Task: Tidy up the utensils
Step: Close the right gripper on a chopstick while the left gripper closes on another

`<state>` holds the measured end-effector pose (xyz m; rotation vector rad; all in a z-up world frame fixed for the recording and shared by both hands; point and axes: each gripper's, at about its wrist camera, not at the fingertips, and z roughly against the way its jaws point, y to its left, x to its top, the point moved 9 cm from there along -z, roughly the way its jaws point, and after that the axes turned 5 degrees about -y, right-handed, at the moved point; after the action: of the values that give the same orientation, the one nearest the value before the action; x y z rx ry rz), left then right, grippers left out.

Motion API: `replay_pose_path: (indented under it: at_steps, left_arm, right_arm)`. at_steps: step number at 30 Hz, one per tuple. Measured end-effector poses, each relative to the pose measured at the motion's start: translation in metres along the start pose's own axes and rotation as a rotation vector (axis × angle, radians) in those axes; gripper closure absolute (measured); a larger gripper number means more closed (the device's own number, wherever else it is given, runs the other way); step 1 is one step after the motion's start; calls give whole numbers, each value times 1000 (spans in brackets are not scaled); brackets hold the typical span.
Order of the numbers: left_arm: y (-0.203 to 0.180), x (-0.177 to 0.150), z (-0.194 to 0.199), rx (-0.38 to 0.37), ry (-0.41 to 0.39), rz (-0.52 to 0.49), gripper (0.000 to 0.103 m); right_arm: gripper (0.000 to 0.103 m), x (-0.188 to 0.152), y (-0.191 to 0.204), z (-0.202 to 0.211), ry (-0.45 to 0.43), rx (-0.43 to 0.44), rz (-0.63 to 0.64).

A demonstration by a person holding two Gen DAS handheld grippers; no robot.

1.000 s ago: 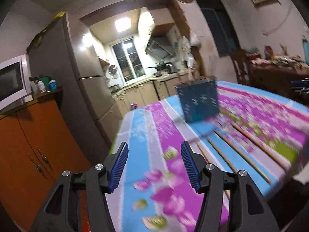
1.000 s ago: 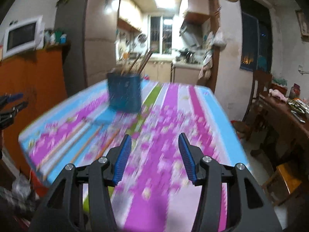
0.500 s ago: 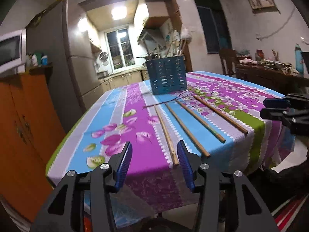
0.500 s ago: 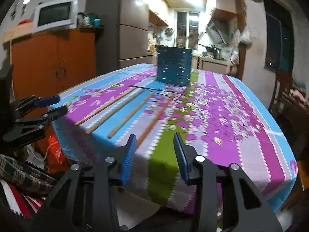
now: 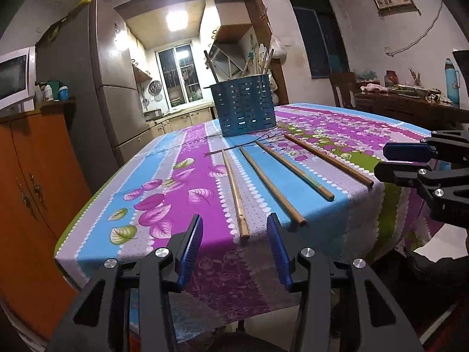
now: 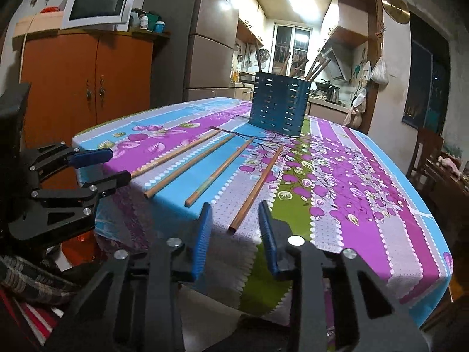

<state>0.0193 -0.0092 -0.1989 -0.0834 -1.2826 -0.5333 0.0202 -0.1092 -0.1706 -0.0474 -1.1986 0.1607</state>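
Note:
Four wooden chopsticks lie side by side on the flowered tablecloth (image 5: pixel 164 205), pointing at a blue perforated utensil holder (image 5: pixel 244 105) (image 6: pixel 278 105) that has several sticks standing in it. My left gripper (image 5: pixel 234 217) is at the near table edge with its jaws closing. The near end of the leftmost chopstick (image 5: pixel 236 193) shows in the gap, and the pads are not touching it. My right gripper (image 6: pixel 234 204) is also closing, with the near end of the rightmost chopstick (image 6: pixel 258 187) in its gap, untouched. The other two chopsticks (image 6: pixel 190 165) (image 6: pixel 219 171) lie between those.
An orange cabinet (image 6: pixel 88 88) with a microwave (image 6: pixel 96 6) and a fridge (image 5: pixel 88 88) stand to the left of the table. A dark wooden chair (image 6: pixel 425 152) and a cluttered side table (image 5: pixel 410 102) are on the right. A kitchen opens behind the holder.
Both grippers dropped from above the tabletop to its near edge and narrowed their jaws. The chopstick ends now line up with the gaps, and each gripper shows in the other's view.

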Motion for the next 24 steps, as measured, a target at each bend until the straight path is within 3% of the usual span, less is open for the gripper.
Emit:
replay_pose_path:
  at_steps: [13,19,24]
  left_arm:
    - [-2,-7,-14,21,-10,30,59]
    - [-3,-7,-13,-1,-26,57,78]
    - [0,-7,-16,-4,-31,82,84]
  right_arm:
    - [85,-11,-4,-24,62,-70,-35]
    - [86,-13,-3,-24,65,-93,-49]
    - [94,-14,-1,-23,66,-83,-65]
